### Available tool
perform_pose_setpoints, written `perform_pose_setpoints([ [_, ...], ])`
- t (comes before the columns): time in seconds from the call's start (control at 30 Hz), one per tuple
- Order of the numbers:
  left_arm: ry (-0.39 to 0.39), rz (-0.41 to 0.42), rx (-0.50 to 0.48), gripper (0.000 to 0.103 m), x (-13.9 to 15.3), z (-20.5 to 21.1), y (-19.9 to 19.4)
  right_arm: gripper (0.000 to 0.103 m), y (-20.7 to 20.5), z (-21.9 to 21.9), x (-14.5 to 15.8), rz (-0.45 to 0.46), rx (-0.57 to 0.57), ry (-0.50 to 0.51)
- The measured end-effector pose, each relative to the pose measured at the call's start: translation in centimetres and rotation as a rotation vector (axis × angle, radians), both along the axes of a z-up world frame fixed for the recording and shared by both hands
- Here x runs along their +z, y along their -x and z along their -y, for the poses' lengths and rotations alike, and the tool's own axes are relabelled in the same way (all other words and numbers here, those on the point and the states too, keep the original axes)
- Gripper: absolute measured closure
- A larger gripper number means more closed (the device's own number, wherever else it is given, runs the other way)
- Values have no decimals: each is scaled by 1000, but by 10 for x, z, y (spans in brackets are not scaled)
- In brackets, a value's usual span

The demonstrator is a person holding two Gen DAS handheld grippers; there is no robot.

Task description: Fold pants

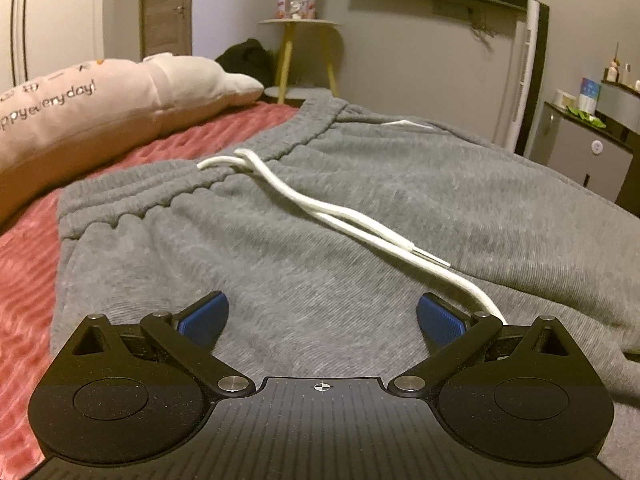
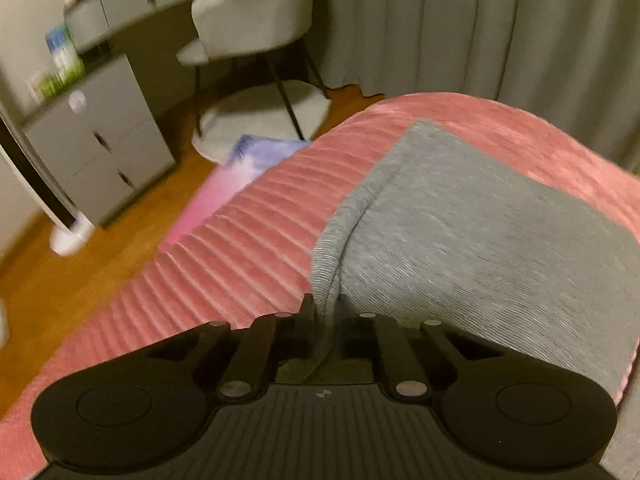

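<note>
**Right gripper pinches pants, left spread**

The right gripper [image 2: 325, 314] pinches a fold of the grey pants [image 2: 460, 232]. The left gripper [image 1: 322, 320] hovers spread over them on the pink bedspread [image 1: 28, 264], drawstring [image 1: 320, 208] beyond, pillow [image 1: 92, 108] farther.

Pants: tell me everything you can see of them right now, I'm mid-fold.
The pants are grey knit sweatpants with a ribbed elastic waistband and a white drawstring trailing loose across the front. They lie spread on the pink blanket, waistband toward the pillow. The left gripper hovers open over them, gripping nothing. The right gripper is shut on a raised fabric edge; that view is motion-blurred.
</note>
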State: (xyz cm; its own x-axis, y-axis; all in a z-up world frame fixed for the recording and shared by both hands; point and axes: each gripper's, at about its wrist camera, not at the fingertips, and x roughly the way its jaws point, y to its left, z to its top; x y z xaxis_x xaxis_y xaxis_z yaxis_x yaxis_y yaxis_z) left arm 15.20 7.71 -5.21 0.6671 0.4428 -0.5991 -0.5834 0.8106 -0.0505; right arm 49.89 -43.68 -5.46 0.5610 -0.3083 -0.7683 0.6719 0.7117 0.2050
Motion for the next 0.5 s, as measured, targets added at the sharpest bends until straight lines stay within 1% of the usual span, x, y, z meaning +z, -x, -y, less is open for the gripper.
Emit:
perform_pose_setpoints([
  [0.07, 18, 15, -4, 0, 1, -3, 3, 96, 49, 2, 22, 136, 23, -26],
  [0.13, 38, 32, -17, 0, 4, -6, 7, 96, 114, 1, 39, 255, 50, -42],
  [0.2, 43, 45, -26, 0, 8, -6, 11, 96, 186, 0, 45, 342, 53, -44],
  [0.23, 36, 44, -39, 0, 12, -5, 13, 96, 228, -1, 43, 370, 36, -52],
  [0.3, 31, 68, -78, 0, 20, 0, 18, 96, 288, -4, 28, 378, 20, -81],
  [0.33, 39, 91, -106, 0, 25, 2, 21, 96, 314, -6, 15, 356, 14, -102],
  [0.37, 55, 122, -134, 0, 31, 4, 25, 96, 334, -7, 0, 314, 16, -124],
  [0.43, 109, 178, -194, 0, 44, 3, 30, 94, 359, -4, -22, 246, -1, -165],
  [0.47, 145, 194, -217, 0, 49, 1, 29, 93, 368, 1, -31, 251, -5, -210],
  [0.5, 188, 201, -234, 0, 54, -3, 27, 93, 374, 6, -32, 285, -8, -240],
])
